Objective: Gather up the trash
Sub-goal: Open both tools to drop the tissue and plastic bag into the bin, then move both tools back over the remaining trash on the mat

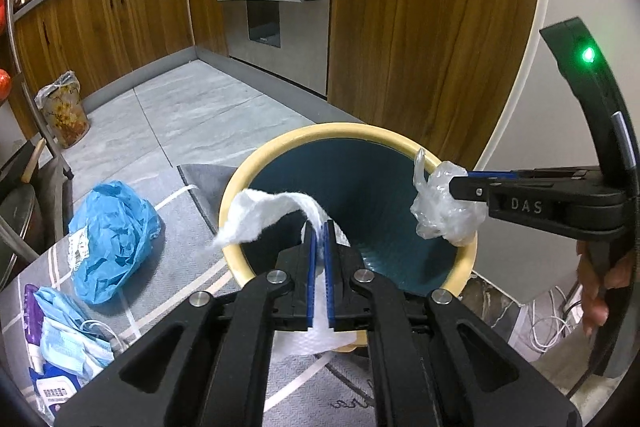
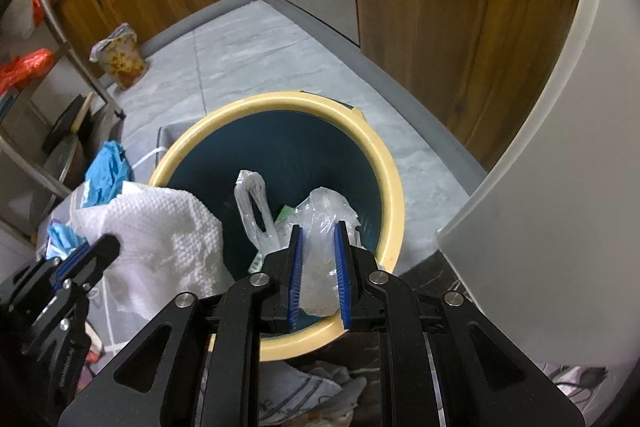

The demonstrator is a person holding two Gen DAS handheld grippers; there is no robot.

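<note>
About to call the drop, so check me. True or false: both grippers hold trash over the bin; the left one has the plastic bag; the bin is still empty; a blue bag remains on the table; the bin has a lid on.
1. Both grippers hold trash over the bin. True.
2. The left gripper has the plastic bag. False: it pinches a white paper towel; the right gripper holds the clear plastic bag.
3. The bin is empty. False: a green scrap lies inside.
4. A blue bag remains on the table. True.
5. The bin has a lid. False: it is open-topped.
</note>
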